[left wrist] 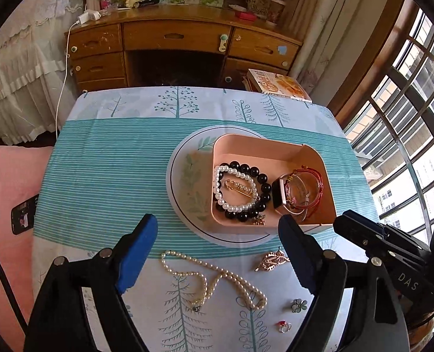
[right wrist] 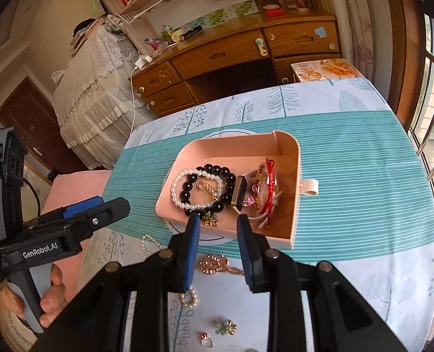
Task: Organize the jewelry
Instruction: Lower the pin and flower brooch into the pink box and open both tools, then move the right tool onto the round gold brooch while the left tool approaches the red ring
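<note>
My left tool (left wrist: 217, 246) stands wide open with nothing between its blue pads (left wrist: 137, 252). It hangs over the counter (left wrist: 105, 176), and directly under its gap lies the pearl necklace (left wrist: 214, 278), loose on the cloth. Just inside the right-hand finger sits a gold leaf brooch (left wrist: 271, 259); nearer to me than that are a green flower brooch (left wrist: 299, 305) and a red-stone ring (left wrist: 284, 326).

Ahead of the left tool, the pink tray (left wrist: 246, 143) rests on a white plate (left wrist: 181, 158). Inside it I see a black bead bracelet (left wrist: 261, 179) with a white pearl bracelet (left wrist: 220, 196) lying over it, a gold pin (left wrist: 240, 189) inside that ring, a watch (left wrist: 278, 195) and red cord bangles (left wrist: 305, 187) to the right of them.

My right tool (right wrist: 217, 252) is only narrowly parted, and its pads (right wrist: 192, 252) grip nothing that I can see. The gold leaf brooch (right wrist: 217, 265) lies on the cloth below its gap, not touched as far as I can tell. The tray's near wall (right wrist: 278, 242) is just beyond its tips, with a small gold charm (right wrist: 211, 221) hanging at that edge. Off to the left of the right tool, a hand (right wrist: 29, 299) holds the left tool (right wrist: 96, 208).
</note>
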### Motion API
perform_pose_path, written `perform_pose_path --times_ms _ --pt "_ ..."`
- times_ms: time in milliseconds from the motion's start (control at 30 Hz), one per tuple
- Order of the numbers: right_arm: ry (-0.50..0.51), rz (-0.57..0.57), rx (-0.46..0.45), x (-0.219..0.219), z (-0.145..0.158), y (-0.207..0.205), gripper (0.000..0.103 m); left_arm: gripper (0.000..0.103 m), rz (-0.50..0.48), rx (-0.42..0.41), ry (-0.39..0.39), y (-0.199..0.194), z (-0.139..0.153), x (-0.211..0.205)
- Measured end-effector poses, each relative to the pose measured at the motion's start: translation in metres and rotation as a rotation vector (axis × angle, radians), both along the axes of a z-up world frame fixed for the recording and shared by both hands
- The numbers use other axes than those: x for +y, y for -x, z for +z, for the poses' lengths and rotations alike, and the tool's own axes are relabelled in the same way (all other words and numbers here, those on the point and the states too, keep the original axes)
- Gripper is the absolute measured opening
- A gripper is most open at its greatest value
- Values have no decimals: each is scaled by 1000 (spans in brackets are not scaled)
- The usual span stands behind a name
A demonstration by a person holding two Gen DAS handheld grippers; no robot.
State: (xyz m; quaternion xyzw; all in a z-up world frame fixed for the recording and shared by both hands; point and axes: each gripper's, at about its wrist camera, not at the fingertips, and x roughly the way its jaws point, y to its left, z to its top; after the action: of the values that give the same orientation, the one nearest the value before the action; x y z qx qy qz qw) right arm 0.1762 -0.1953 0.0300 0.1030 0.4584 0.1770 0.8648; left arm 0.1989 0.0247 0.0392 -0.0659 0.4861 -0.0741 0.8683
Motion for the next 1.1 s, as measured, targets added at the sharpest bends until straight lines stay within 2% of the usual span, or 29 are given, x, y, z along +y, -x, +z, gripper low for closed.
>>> perform_pose_path --times_ms 300,500,600,800,933,1100 --pt "89 40 -106 -3 29 44 26 83 -37 -88 -10 41 33 -5" --pt "175 87 -123 -3 31 71 26 87 -79 -113 -30 70 37 -20" --pt "231 128 -58 -1 22 77 26 87 -121 -68 -51 78 26 -32" --pt "334 242 160 6 -15 76 26 87 -183 80 -132 84 -11 -58" --pt "336 272 320 3 -47 72 26 87 -194 162 -141 81 -31 -63" --pt "388 286 407 8 -68 68 26 87 -171 253 -107 73 -50 -61"
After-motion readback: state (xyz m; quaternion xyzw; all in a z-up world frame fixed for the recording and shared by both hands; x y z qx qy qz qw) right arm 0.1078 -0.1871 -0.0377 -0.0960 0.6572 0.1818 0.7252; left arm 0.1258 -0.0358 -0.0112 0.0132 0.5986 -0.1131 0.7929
